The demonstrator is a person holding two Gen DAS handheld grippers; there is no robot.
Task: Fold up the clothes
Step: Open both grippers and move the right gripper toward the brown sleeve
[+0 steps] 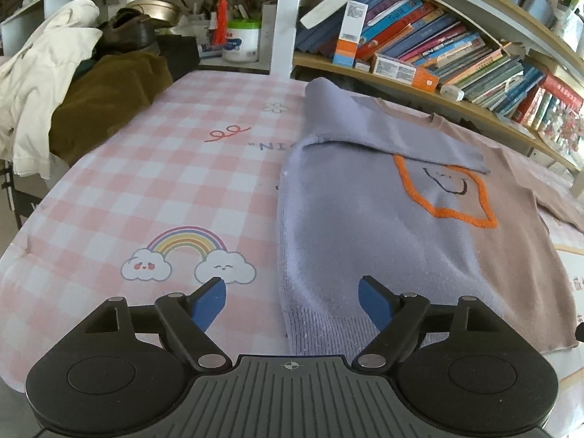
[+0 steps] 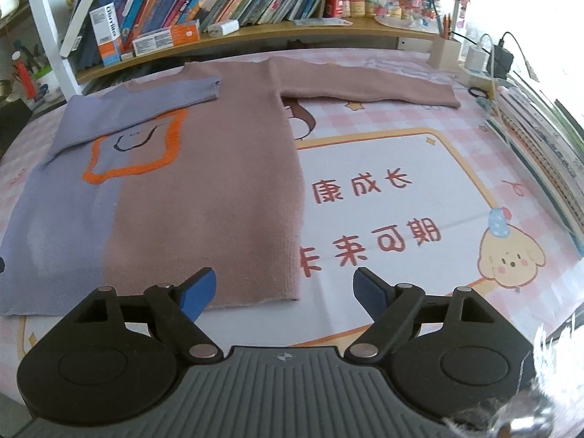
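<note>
Left hand-held gripper (image 1: 290, 294) and right hand-held gripper (image 2: 284, 288) wide, empty, above sweater (image 2: 204, 182) hem near bench (image 1: 146, 189) edge; one sleeve (image 1: 383, 131) folded across, probably for narrowing.

The sweater (image 2: 204, 168) lies flat on the surface (image 2: 401, 168), lilac on its left part and brown on the rest. Its lilac sleeve (image 2: 146, 109) is folded across the chest; the brown sleeve (image 2: 365, 87) stretches out sideways. The right gripper (image 2: 281, 288) hangs above the hem, jaws wide apart, holding nothing.
</note>
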